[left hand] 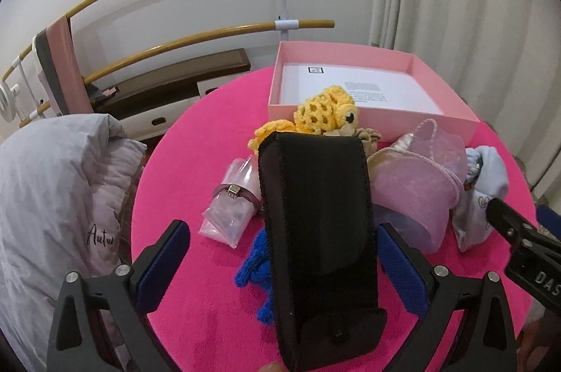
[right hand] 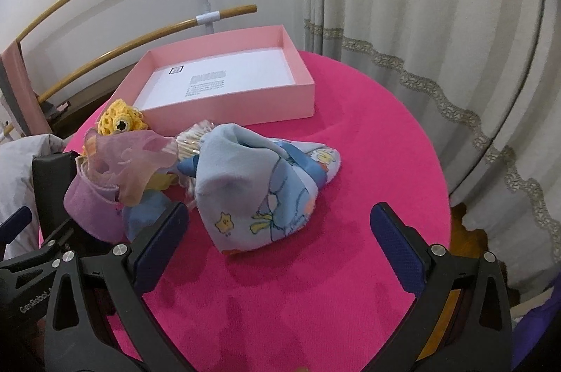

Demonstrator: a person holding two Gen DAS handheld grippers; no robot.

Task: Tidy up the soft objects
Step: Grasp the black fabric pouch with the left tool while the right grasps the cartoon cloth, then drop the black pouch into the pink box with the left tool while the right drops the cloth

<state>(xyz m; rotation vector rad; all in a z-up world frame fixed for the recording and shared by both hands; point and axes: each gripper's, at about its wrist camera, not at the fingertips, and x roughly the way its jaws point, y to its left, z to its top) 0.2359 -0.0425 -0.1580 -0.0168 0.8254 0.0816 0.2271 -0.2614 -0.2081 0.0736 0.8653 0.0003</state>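
Soft objects are heaped on the pink tabletop [right hand: 350, 144] just before the pink box [right hand: 224, 112]. From left: a plastic pouch [left hand: 228, 214], a blue knit piece [left hand: 254, 270], a yellow crochet toy [left hand: 326, 110], a lilac organza bag [left hand: 417, 182], a blue printed cloth [right hand: 259, 193]. A black case [left hand: 315, 231] is seen between the spread fingers of the left gripper [left hand: 284, 242]; contact cannot be judged. The right gripper [right hand: 280, 231] is held apart, unloaded, near the cloth.

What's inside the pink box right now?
Only a white printed sheet on the floor of the pink box; no soft items are inside. Its near wall hides a strip of floor in both views.
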